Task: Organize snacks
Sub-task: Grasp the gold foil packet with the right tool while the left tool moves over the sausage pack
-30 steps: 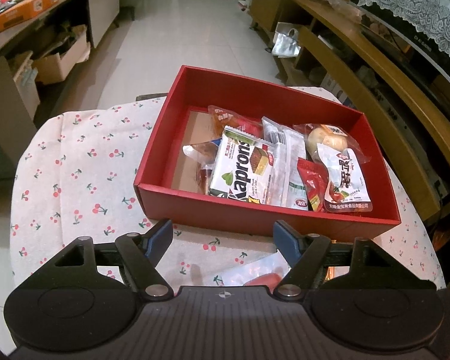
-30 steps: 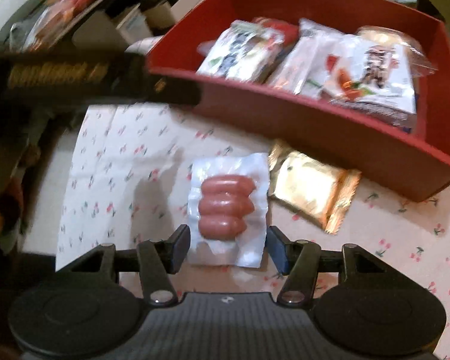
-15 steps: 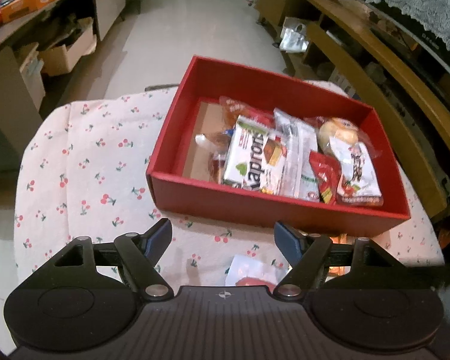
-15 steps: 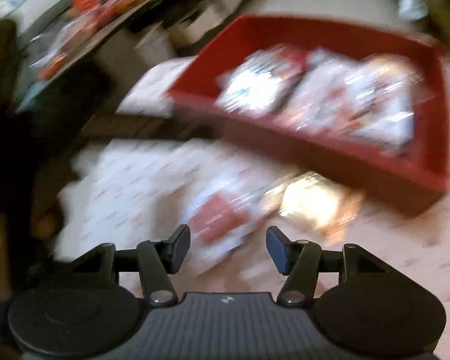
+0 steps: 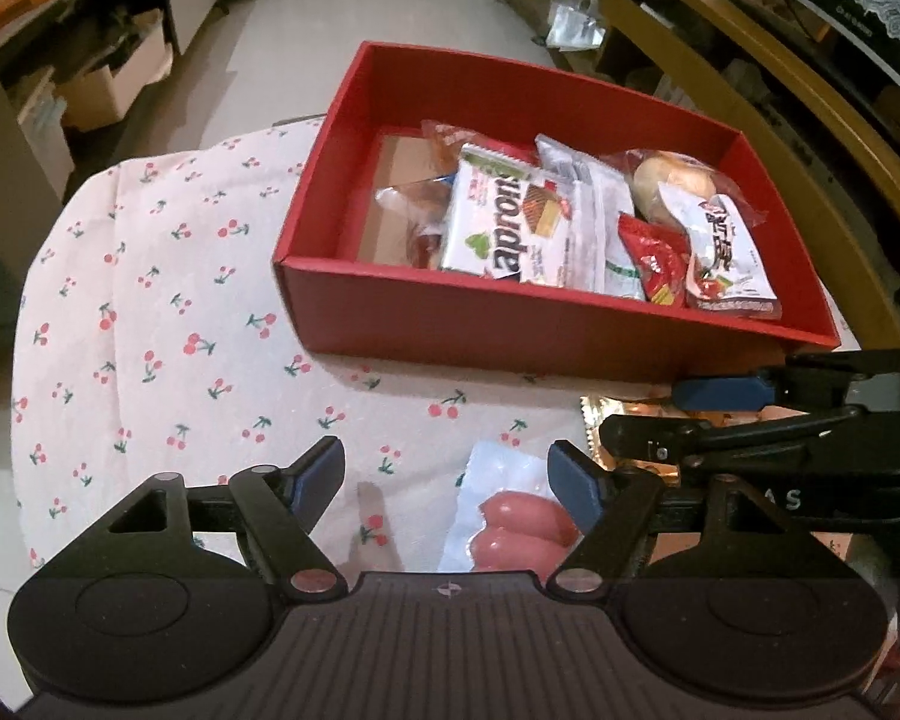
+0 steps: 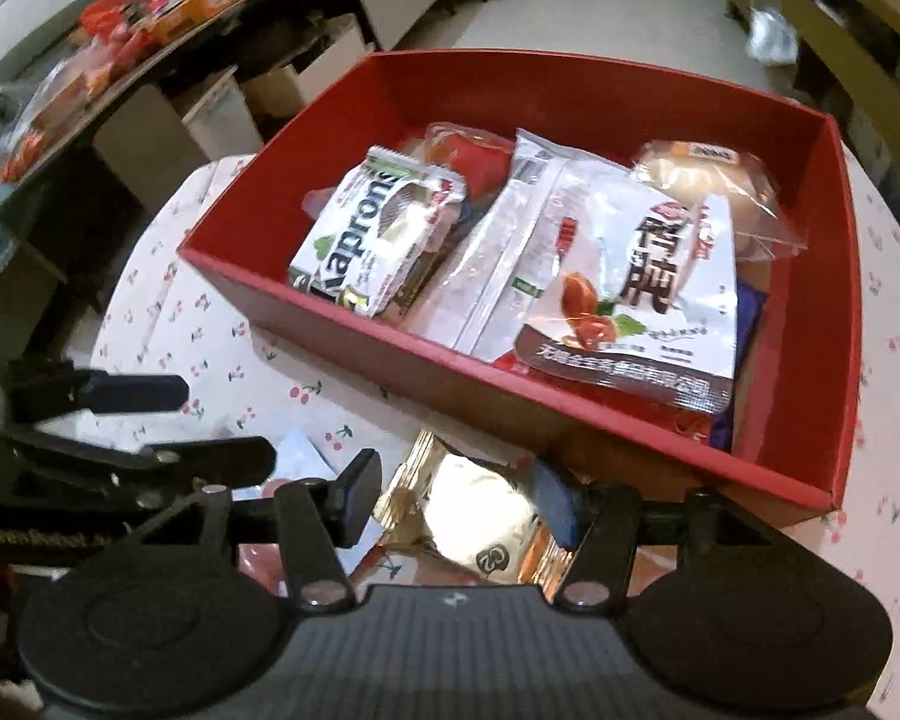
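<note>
Red box (image 5: pixel 534 330): set on the bench toward the far right side; its near wall is seen facing both cameras.
Bench (image 5: pixel 150 300): covered by a white cloth printed with cherries.
Box contents: several snack packets are laid side by side, filling the right and middle of the box; bare cardboard floor is seen at the left end.
Wafer packet (image 6: pixel 378 228): white, with dark lettering, laid in the middle of the box, left of the other white packets.
White packet with red fruit picture (image 6: pixel 636 294): laid on top of the others at the right end of the box, its lower edge close to the near wall.
Bun in clear wrap (image 5: pixel 672 180): tucked at the far right end of the box, partly covered by the white packet.
Sausage pack (image 5: pixel 510 522): clear vacuum pack with pink sausages, laid flat on the cloth outside the box, just before the left gripper.
Gold foil packet (image 6: pixel 480 516): laid on the cloth just in front of the near wall of the box, right of the sausage pack.
Left gripper (image 5: pixel 447 483): held over the cloth with its jaws apart; nothing is clamped, and the sausage pack is seen beside the right finger.
Right gripper (image 6: pixel 456 498): jaws apart, one on each side of the gold foil packet; whether the pads are pressed on it cannot be told.
</note>
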Tool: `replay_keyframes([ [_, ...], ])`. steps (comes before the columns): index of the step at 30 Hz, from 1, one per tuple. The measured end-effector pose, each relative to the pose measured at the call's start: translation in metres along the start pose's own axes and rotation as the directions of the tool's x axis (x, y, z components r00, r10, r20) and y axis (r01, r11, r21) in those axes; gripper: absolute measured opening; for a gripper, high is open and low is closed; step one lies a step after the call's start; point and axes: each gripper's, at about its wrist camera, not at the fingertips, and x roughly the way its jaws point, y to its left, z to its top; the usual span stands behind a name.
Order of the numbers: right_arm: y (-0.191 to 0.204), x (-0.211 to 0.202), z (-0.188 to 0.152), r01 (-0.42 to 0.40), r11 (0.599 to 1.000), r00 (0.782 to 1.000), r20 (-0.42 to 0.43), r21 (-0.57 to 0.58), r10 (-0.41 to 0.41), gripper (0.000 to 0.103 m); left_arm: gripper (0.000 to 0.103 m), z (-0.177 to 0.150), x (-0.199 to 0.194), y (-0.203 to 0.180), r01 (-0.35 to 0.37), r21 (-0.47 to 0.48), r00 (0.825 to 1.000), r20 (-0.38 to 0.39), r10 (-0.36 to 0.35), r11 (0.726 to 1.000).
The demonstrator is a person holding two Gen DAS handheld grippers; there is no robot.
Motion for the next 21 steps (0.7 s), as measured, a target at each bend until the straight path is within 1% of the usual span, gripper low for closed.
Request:
replay_keyframes([
  [2,0.004,0.002,-0.003,0.018,1.000,1.000,-0.004,-0.023,-0.018,0.070,0.080,0.000,-0.001,0.004,-0.003,-0.010,1.000,0.004,0.003,1.000],
  [3,0.005,0.002,-0.004,0.012,1.000,1.000,-0.011,-0.028,-0.012,0.070,0.080,0.000,-0.002,0.006,-0.005,-0.017,1.000,0.005,0.005,1.000],
  [6,0.005,-0.001,-0.010,-0.055,0.998,0.996,-0.070,-0.011,0.054,0.071,0.080,0.001,-0.005,0.007,-0.003,-0.026,1.000,0.007,0.003,1.000],
  [10,0.011,-0.014,-0.030,-0.077,0.997,0.985,-0.158,-0.029,0.071,0.071,0.081,-0.001,-0.006,0.006,0.006,-0.016,1.000,0.005,-0.006,1.000],
  [12,0.013,-0.020,-0.038,-0.067,0.997,0.986,-0.157,-0.049,0.059,0.071,0.081,-0.001,-0.005,0.006,0.011,-0.009,1.000,-0.001,-0.011,1.000],
  [14,0.014,-0.022,-0.040,-0.028,0.997,0.990,-0.143,-0.070,0.018,0.071,0.081,-0.002,-0.005,0.005,0.016,0.005,1.000,-0.002,-0.016,1.000],
  [17,0.018,-0.014,-0.036,-0.015,0.996,0.991,-0.135,-0.083,0.004,0.071,0.081,-0.005,-0.005,0.002,0.010,0.029,1.000,-0.006,-0.010,1.000],
  [21,0.032,-0.004,-0.030,0.003,0.991,0.993,-0.119,-0.131,-0.019,0.071,0.081,-0.006,-0.002,0.003,0.006,0.031,1.000,-0.016,-0.006,0.999],
])
